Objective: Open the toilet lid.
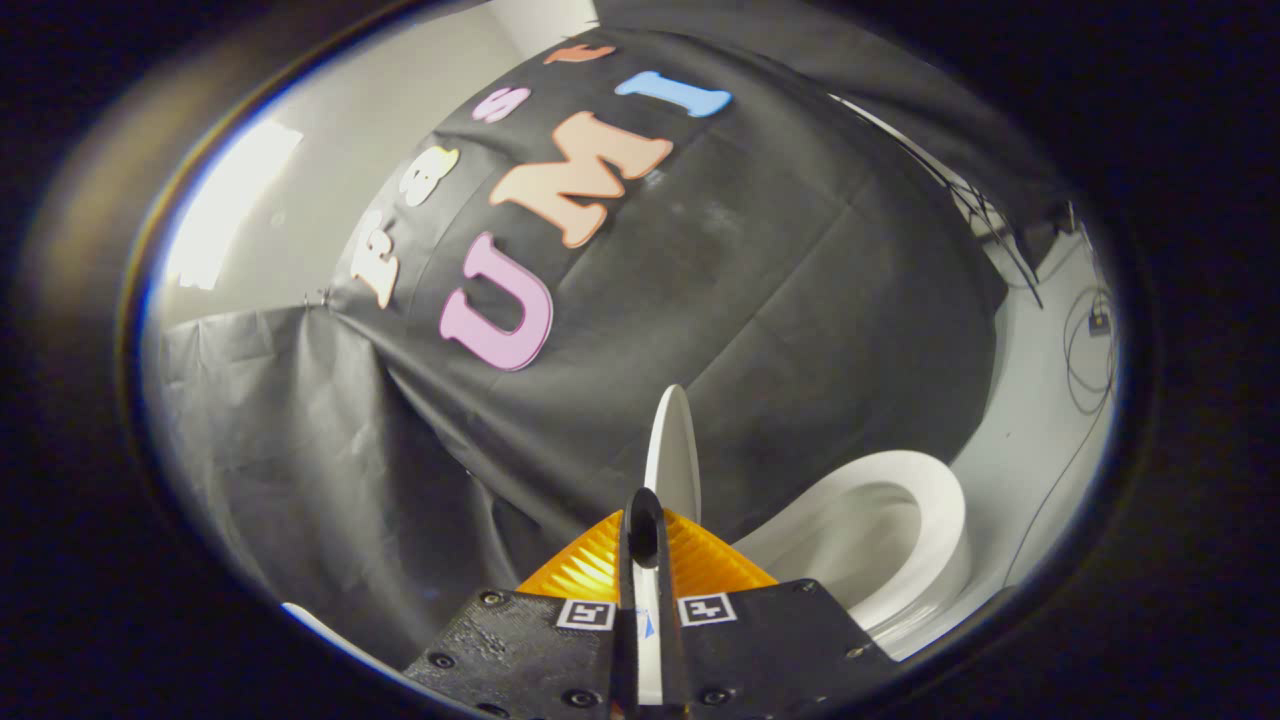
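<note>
Bright patch: a very bright spot of light (225, 195) glows on the pale wall (350, 130) far to the left. It is too bright to see what it is.
Black cloth: the booth's wall (780, 300) is a big black cloth that hangs behind everything. It has folds on the left side, where it drops lower.
Gripper: the gripper (648, 560) has its two fingers pulled close together. They pinch the thin edge of the toilet lid, one finger on each side.
Fingers: each finger (585, 570) has ridges on it. A small square marker (585, 613) sits on each side at the base.
Toilet lid: the toilet lid (673, 455) is white and stands up on its edge. It is seen edge-on, rising just beyond the fingers. Its lower part is hidden between them.
Toilet: the white toilet seat (900, 530) curves round to the right of the lid, open to view. It is a bit blurry, and its near part is cut off behind the gripper's body.
Floor: the floor (1040, 440) on the right is pale grey.
Wires: thin dark wires (1085, 360) lie in loops on the floor, far to the right. They are too small to follow.
</note>
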Tool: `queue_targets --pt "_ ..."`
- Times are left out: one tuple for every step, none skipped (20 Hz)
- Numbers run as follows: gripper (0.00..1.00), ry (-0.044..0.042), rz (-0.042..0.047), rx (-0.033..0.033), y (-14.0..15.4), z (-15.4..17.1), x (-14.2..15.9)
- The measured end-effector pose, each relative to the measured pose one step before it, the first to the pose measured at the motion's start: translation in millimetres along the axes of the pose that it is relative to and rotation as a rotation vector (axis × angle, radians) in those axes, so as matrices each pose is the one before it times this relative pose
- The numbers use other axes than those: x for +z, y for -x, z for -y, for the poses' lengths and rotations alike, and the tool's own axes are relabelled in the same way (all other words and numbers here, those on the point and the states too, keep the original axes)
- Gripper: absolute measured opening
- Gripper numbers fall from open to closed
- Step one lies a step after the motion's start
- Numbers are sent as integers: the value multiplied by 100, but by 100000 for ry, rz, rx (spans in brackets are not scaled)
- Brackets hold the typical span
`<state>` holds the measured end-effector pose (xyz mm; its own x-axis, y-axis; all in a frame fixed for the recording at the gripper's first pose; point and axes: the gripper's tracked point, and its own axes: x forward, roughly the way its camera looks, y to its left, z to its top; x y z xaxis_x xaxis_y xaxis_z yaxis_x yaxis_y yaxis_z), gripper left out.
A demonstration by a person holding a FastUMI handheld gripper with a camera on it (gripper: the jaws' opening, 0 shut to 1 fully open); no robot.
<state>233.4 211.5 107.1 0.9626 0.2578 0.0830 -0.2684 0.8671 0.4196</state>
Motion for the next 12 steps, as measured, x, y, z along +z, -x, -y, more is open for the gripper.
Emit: queue_targets --pt "9 3954 -428 -1902 -124 -964 -152" --pt "9 3247 -412 -504 -210 -1374 -196" --pt "9 2547 -527 495 -36 -1300 -100" --pt "9 1776 -593 1241 -40 -1387 -210" --pt "9 1083 -173 1565 -279 -1329 -41" --pt "9 1297 -319 1237 -304 -1087 -148" --pt "9 1296 66 1092 -268 -1155 -157" --pt "9 1266 -235 773 -224 -1064 -247" --pt "9 1886 -128 730 -362 -1049 -135" --pt "9 2173 -490 810 -279 -1189 -211" --pt "8 2027 -675 1079 -309 -941 -186" --pt "9 2328 -1137 985 -304 -1015 -354"
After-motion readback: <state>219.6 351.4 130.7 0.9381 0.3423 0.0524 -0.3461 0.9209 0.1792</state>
